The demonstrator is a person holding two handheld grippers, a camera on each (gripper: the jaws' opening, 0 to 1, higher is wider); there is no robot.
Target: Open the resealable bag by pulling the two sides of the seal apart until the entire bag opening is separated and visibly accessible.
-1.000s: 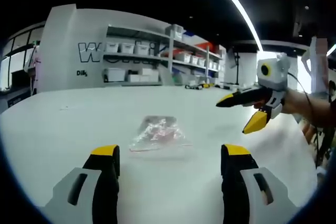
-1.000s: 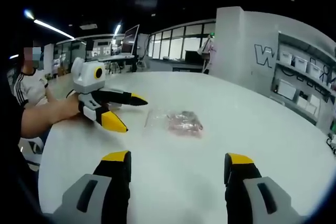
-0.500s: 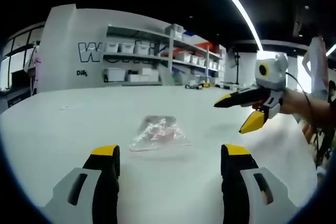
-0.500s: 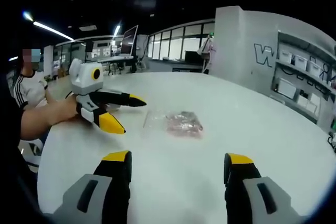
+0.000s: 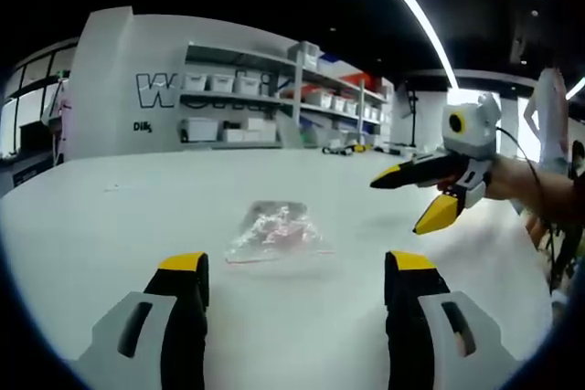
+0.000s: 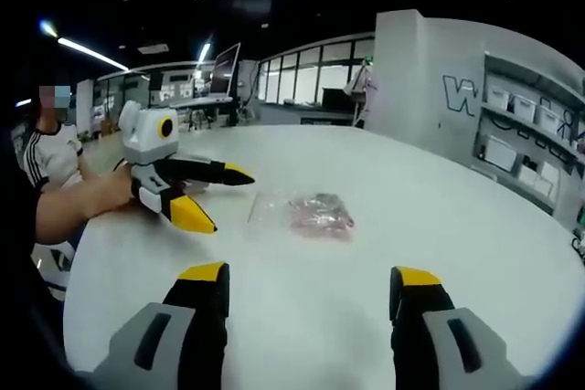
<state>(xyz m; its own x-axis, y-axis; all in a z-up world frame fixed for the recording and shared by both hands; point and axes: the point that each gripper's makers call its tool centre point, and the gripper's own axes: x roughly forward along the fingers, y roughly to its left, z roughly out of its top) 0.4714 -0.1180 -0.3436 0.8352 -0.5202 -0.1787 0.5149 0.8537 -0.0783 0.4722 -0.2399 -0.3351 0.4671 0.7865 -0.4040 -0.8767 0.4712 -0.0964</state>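
A clear resealable bag (image 5: 274, 233) with pinkish contents lies flat on the white table (image 5: 119, 226), its seal shut. My left gripper (image 5: 297, 267) hovers open just short of the bag, nothing between its yellow-tipped jaws. In the left gripper view the right gripper (image 5: 411, 198) hangs open above the table, right of the bag. In the right gripper view the same bag (image 6: 306, 214) lies ahead of my open right gripper (image 6: 311, 276), and the left gripper (image 6: 219, 196) stands open just left of the bag, held by a person's hand.
Shelves with white bins (image 5: 228, 107) line the wall behind the table. A person in a striped shirt (image 6: 50, 148) sits at the far left of the right gripper view. The table's far edge (image 6: 512, 203) curves away at the right.
In the left gripper view the right gripper has drifted slightly left toward the bag. The bag has not moved.
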